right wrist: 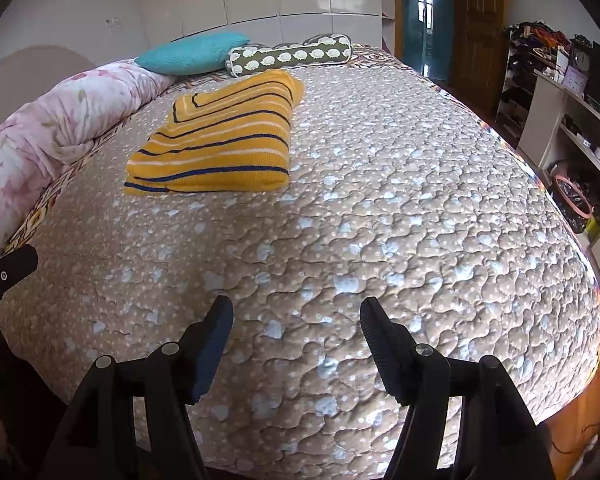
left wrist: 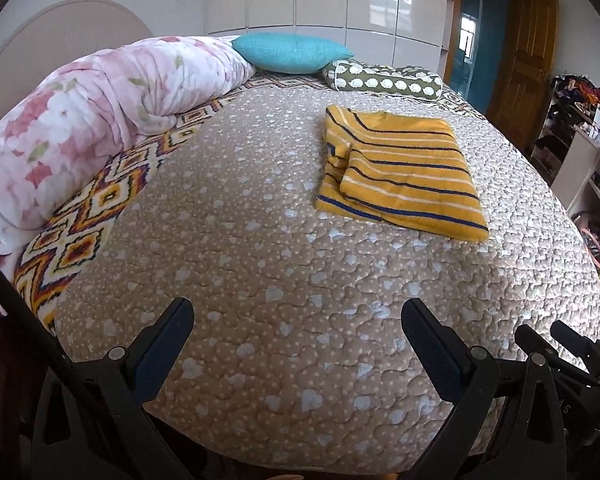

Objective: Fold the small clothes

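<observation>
On a bed covered by a beige quilted bedspread (left wrist: pixel 260 280) dotted with pale hearts lies a folded mustard-yellow knitted garment with navy and white stripes (left wrist: pixel 400 172), resting flat toward the far side, well away from both grippers. Near the bed's front edge, the left gripper (left wrist: pixel 298 320) hovers with its black fingers spread wide, holding nothing. Beside it, the right gripper (right wrist: pixel 296 316) also has its fingers apart and empty. Beyond the garment sit a rolled pink floral duvet (left wrist: pixel 100 120), a teal cushion (left wrist: pixel 292 52) and an olive bolster with white pattern (left wrist: pixel 384 78).
</observation>
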{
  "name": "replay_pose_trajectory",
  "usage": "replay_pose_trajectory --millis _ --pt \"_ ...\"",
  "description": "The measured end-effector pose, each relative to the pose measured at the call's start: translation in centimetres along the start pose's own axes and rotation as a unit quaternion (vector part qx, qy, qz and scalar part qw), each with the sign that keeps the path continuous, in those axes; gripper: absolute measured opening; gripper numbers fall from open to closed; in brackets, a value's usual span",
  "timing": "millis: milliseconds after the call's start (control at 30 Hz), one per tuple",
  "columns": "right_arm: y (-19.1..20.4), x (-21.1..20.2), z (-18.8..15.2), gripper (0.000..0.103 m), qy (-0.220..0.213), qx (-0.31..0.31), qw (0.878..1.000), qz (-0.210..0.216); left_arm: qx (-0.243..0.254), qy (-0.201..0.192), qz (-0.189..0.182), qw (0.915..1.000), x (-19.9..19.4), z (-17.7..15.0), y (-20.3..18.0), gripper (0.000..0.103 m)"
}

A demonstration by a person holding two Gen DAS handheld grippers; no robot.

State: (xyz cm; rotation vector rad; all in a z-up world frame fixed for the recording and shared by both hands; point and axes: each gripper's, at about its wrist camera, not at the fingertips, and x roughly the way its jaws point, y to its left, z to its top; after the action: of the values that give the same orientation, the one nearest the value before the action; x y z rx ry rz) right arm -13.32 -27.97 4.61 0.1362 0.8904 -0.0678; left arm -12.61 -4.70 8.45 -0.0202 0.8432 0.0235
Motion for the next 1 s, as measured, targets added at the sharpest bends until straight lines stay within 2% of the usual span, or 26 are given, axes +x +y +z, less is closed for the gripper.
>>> replay_pose_trajectory --millis 200,300,400,533,600,633,667,733,800,867,933,1000 --pt "0.0 0.4 0.0 0.071 0.004 -0.001 1.0 -0.001 0.005 0.001 0.005 1.0 0.2 0.0 -0.1 0.103" --pt "0.3 0.8 1.1 0.071 0.002 -0.004 1.0 0.019 0.011 0.007 0.012 0.9998 0.7 -0.2 -0.2 0.103" --pt "1.0 1.9 3.7 0.071 -0.007 -0.015 0.998 0.053 0.013 0.019 0.012 0.9997 1.6 -0.5 -0.2 0.103" --pt "2.7 4.5 8.6 0.071 -0.043 -0.046 0.998 0.031 0.007 0.031 0.009 0.9995 2.7 -1.0 0.2 0.103" --pt "3.4 6.4 10.9 0.057 -0.046 -0.054 0.997 0.024 0.007 0.038 0.009 0.9992 3.3 -1.1 0.6 0.103" --pt "3.6 7.5 11.8 0.04 -0.038 -0.054 0.998 0.024 0.006 0.04 0.009 0.9992 3.5 -1.1 0.8 0.103" --pt "3.8 9.4 12.8 0.034 -0.02 -0.047 0.998 0.022 0.004 0.041 0.009 0.9991 3.8 -1.1 1.2 0.103" --pt "3.8 11.6 13.5 0.034 0.0 -0.037 0.999 0.026 -0.001 0.04 0.01 0.9991 4.0 -1.1 1.8 0.103" --pt "4.3 14.0 13.7 0.036 0.036 -0.051 0.998 0.013 -0.005 0.036 0.014 0.9992 4.3 -1.1 2.5 0.103" --pt "5.2 13.0 14.3 0.037 0.025 -0.071 0.997 -0.002 -0.008 0.032 0.019 0.9993 4.5 -1.1 3.0 0.103" --pt "6.4 11.2 15.0 0.037 -0.001 -0.082 0.997 0.012 -0.012 0.031 0.024 0.9991 5.0 -1.1 3.5 0.103" --pt "8.1 10.8 15.6 0.037 -0.008 -0.095 0.995 0.033 -0.017 0.035 0.026 0.9989 5.4 -1.1 3.9 0.103"
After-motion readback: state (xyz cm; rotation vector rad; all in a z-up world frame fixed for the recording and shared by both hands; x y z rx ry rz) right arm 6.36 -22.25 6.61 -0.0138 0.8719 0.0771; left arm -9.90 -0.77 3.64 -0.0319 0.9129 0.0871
